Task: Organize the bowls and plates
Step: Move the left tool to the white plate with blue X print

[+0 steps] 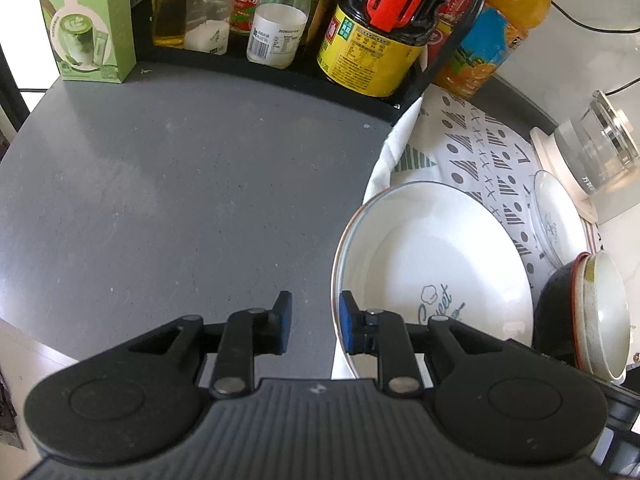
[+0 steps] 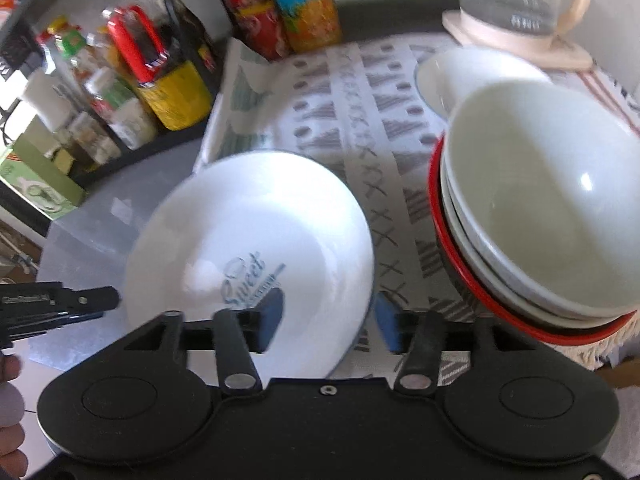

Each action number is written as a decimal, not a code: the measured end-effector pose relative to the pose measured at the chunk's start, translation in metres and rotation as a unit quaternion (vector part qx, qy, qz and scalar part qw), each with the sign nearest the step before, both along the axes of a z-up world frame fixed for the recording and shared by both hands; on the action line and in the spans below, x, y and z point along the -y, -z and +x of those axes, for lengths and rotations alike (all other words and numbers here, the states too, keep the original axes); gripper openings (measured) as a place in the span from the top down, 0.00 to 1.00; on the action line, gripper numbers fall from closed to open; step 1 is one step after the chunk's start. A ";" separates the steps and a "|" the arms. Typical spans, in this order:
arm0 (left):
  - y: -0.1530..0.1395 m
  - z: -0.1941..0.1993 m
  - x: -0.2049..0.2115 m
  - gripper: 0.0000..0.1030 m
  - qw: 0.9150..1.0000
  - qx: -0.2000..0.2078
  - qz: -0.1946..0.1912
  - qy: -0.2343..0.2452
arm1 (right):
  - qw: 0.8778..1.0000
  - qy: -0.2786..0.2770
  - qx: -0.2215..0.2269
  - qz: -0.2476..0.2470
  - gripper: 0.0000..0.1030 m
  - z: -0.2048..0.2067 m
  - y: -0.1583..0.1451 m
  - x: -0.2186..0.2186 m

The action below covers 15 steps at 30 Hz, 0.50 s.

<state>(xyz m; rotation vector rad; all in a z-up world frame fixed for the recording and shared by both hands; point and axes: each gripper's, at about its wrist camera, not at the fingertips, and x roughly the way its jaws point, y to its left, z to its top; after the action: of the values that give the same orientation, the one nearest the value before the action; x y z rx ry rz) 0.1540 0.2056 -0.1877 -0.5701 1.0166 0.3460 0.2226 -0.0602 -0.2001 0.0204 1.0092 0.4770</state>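
Note:
A large white plate (image 1: 432, 264) printed "Sweet" lies half on the patterned cloth (image 1: 480, 148) and half on the grey table (image 1: 180, 200). My left gripper (image 1: 316, 324) is open at the plate's left rim, its pads not pressing. In the right wrist view the same plate (image 2: 248, 232) has its right rim between the fingers of my right gripper (image 2: 328, 324), which is open, one finger over the plate and one outside it. To the right, white bowls (image 2: 540, 208) nest in a red-rimmed black bowl (image 1: 560, 312). A small plate (image 1: 556, 216) lies behind them.
A black rack with several bottles and jars (image 1: 280, 20) and a green carton (image 1: 86, 20) line the table's back. An orange drink bottle (image 1: 496, 36) and a glass kettle (image 1: 600, 148) on its base stand behind the cloth. A person's fingers (image 2: 10, 400) show at left.

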 end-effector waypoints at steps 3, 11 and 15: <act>-0.005 -0.004 0.002 0.68 1.000 0.002 0.002 0.002 | 1.000 0.005 0.025 0.007 0.30 -0.009 -0.015 0.004; -0.028 -0.023 0.010 0.44 0.999 0.031 0.019 0.001 | 0.995 0.002 0.084 0.060 0.17 -0.033 -0.045 0.022; -0.041 -0.033 0.012 0.28 0.999 0.046 0.029 0.005 | 0.993 0.003 0.097 0.062 0.15 -0.044 -0.056 0.029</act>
<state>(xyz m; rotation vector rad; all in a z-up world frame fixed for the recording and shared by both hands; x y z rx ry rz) 0.1206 0.1935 -0.1467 -0.5233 0.9178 0.3375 0.1788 -0.0891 -0.1439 0.0868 0.7870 0.5264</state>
